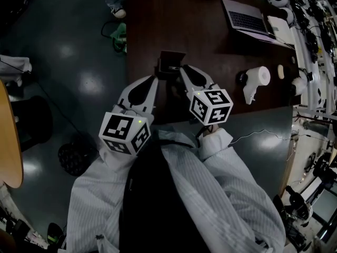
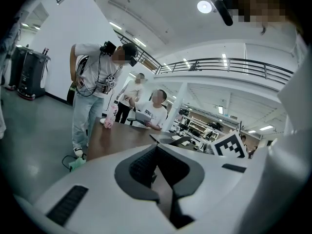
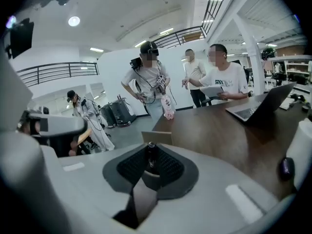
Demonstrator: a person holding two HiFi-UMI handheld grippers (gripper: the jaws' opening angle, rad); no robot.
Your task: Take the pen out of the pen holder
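A small dark pen holder (image 1: pixel 171 63) stands on the brown table (image 1: pixel 210 41) just ahead of both grippers. My right gripper (image 1: pixel 185 73) comes at it from the right and is shut on a dark pen (image 3: pixel 151 152), which stands upright between the pads. The holder (image 3: pixel 157 137) shows as a tan box right behind the pen. My left gripper (image 1: pixel 157 77) sits at the holder's left side. In the left gripper view its pads (image 2: pixel 141 167) meet at the tips on the holder's dark rim (image 2: pixel 170 140).
An open laptop (image 1: pixel 247 20) lies at the table's far right, with a white handheld device (image 1: pixel 255 80) nearer. A pink bottle (image 3: pixel 168 106) stands at the far end, where people (image 3: pixel 222 82) stand and sit. Cluttered benches (image 1: pixel 316 62) line the right side.
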